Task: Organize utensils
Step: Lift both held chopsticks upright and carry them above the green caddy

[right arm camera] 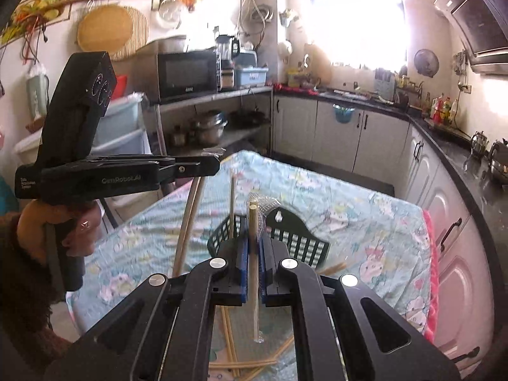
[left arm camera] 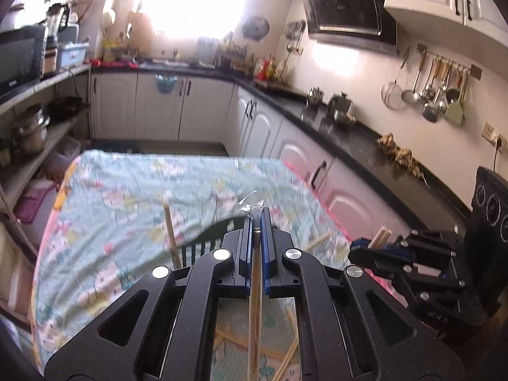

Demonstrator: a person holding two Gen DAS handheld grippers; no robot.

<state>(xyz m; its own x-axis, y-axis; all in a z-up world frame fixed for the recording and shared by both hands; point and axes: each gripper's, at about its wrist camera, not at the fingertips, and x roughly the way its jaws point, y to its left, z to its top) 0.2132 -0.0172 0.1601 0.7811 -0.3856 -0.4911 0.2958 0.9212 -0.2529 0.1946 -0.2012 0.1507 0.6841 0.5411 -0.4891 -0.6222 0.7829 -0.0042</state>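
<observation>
We see a kitchen from two cameras, each looking forward along a hand-held black two-finger gripper with blue pads.

In the left wrist view, the left gripper [left arm camera: 256, 222] fills the lower centre of the frame. Its jaws are pressed together on a pair of pale wooden chopsticks in a clear plastic sleeve [left arm camera: 255, 301], which runs from the bottom edge up between the pads; crinkled plastic pokes out past the tips. At the right edge, the right gripper [left arm camera: 368, 244] pinches a second pair of pale wooden chopsticks [left arm camera: 381, 236], whose ends stick up from its pads.

In the right wrist view, the right gripper [right arm camera: 253, 244] sits at lower centre, clamped on that second pair, which stands nearly upright between the pads. At left, a hand [right arm camera: 60, 225] holds the left gripper's handle; its first pair hangs slanting down from the closed tips.

Below both grippers lies a table covered with a light blue floral cloth [right arm camera: 365, 216]. A black plastic slotted utensil basket [right arm camera: 298, 238] stands on it at centre frame, just beyond the right gripper's tips, with a single wooden chopstick [right arm camera: 232, 206] rising upright out of it. More loose wooden chopsticks [right arm camera: 250, 362] lie scattered on the cloth at the bottom of the frame, beneath the gripper.
</observation>
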